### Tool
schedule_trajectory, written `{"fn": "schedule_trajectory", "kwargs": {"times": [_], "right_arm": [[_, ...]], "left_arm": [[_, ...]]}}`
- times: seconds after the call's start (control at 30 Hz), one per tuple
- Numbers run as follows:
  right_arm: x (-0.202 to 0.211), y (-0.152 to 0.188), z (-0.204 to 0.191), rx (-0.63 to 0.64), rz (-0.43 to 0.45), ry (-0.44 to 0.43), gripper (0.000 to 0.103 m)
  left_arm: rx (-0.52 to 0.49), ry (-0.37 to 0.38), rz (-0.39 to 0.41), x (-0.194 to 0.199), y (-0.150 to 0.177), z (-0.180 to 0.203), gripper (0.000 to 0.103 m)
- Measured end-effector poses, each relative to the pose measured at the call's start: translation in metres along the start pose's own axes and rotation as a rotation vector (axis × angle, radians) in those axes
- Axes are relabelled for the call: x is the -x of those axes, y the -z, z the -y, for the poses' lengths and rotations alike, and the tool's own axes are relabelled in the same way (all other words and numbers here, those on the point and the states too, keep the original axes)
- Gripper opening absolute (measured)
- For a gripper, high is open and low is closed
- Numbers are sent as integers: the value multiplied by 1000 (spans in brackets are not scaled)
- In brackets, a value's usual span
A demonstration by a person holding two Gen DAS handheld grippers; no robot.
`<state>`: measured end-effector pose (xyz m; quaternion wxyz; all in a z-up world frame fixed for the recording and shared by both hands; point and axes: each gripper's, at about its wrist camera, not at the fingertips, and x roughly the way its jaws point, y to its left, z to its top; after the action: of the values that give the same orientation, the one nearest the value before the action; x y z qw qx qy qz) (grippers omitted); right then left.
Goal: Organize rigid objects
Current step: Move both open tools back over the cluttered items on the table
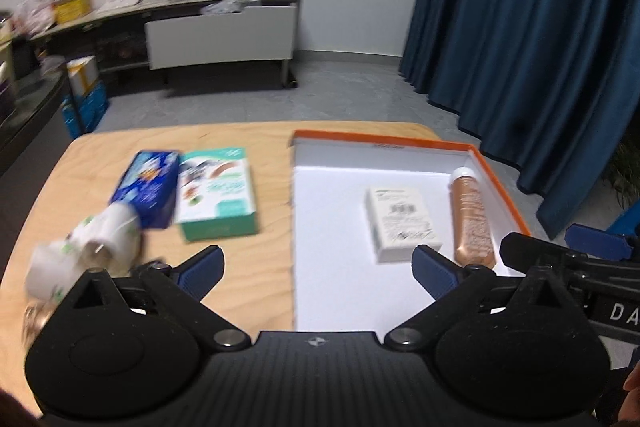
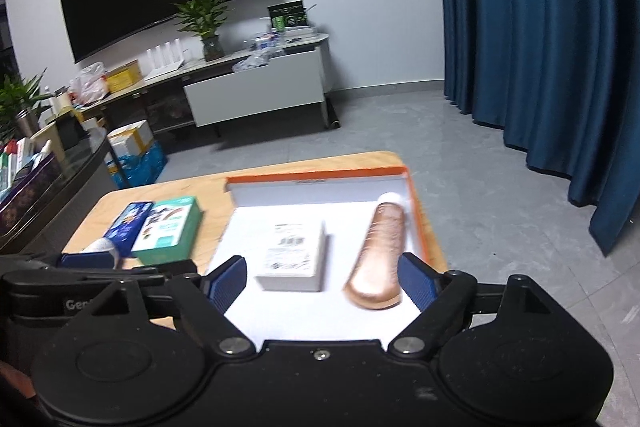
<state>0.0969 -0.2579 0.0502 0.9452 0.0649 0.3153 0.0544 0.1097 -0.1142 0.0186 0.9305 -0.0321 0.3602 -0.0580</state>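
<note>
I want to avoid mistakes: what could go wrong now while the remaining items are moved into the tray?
1. The white rolls lie at the table's near-left edge and might roll off.
2. The copper bottle lies on its side in the orange-rimmed tray; a nudge may roll it against the white box.

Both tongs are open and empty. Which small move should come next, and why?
Probably move the left tongs toward the green box. It lies on the table outside the orange-rimmed tray, which already holds the white box and copper bottle.
</note>
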Motion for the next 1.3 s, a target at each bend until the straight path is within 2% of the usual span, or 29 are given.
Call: {"fn": "schedule_trajectory", "kwargs": {"times": [0.47, 0.7, 0.87, 1.07, 1.3], "right_arm": [[8, 21, -61, 72, -46, -106, 97], [6, 33, -86, 58, -85, -172, 98], [7, 42, -105, 95, -103, -201, 98], [4, 53, -124, 112, -132, -236, 98], [-14, 75, -169, 158, -244, -347, 98]], "left_arm": [[77, -97, 21, 43, 32, -52, 103], [118, -111, 25, 65, 52, -83, 103], [131, -120, 45, 79, 66, -106, 103], [216, -187, 30, 83, 79, -146, 103], [358, -253, 34, 89, 86, -194, 103]]}}
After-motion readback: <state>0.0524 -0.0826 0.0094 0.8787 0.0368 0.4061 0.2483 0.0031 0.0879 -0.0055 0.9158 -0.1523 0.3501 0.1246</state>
